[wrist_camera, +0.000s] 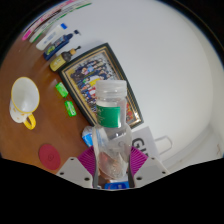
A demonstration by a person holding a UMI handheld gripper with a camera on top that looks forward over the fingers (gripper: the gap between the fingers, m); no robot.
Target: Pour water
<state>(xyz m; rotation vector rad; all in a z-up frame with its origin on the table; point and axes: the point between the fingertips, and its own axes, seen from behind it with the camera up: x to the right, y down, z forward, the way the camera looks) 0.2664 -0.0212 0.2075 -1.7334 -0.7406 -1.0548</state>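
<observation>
Pinched between the two fingers of the tongs (110, 162) stands a clear plastic bottle (112, 125), both pink pads (89, 160) pressing its sides — one at its 9 o'clock, the other at its 3 o'clock. It stands close to upright and fills the space from the fingers up to its neck, with a green label band (111, 116) round the upper body and a pale cap (111, 93) at 12 o'clock on top. Whether it holds water cannot be made out.

Under everything spreads the tabletop (30, 70), brown wood toward 9 o'clock of the bottle, while a broad white surface (165, 60) takes up the side from 12 round to 3 o'clock. Beyond the bottle, at about 11 o'clock, lies a dark-framed board (92, 68) printed in many colours. A white cup with a yellow handle (24, 100) sits well apart at 9 o'clock — mouth open to the view. Nearer the fingers, at about 8 o'clock, lies a small red disc (49, 154). Two little green blocks (62, 90) rest between the cup and the bottle, and a cluster of small items (55, 42), too small to identify, lies far off at 11 o'clock.
</observation>
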